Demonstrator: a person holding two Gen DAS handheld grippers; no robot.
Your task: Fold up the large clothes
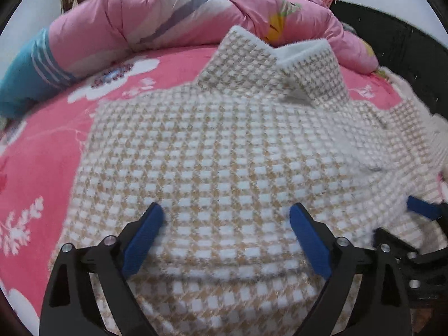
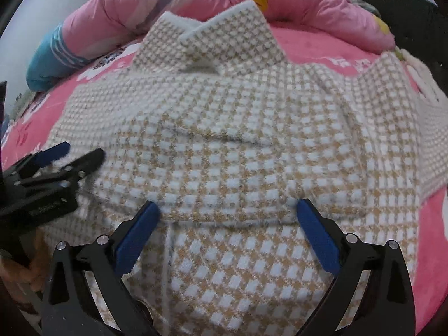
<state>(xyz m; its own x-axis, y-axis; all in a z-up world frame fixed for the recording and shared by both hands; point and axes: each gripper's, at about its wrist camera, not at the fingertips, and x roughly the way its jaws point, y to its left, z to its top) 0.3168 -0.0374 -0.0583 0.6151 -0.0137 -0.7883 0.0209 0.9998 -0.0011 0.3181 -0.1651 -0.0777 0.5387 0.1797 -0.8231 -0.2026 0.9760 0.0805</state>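
We see a thick, fuzzy knit garment (image 1: 224,151) in a beige-and-white check, its nap soft and matt, lying on a velvety pink floral bed sheet (image 1: 44,151). Behind it the pink quilt (image 1: 156,19) looks like smooth, faintly shiny puffed cloth. The left gripper (image 1: 226,212) and right gripper (image 2: 228,210) are matt black plastic with bright metal screw heads and rough-textured blue pads (image 2: 134,238)

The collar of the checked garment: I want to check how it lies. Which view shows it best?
The right wrist view: the collar sits near the centre, both flaps and the dark opening under them visible. The left wrist view shows the collar farther off toward the upper right, its right flap turned partly away.
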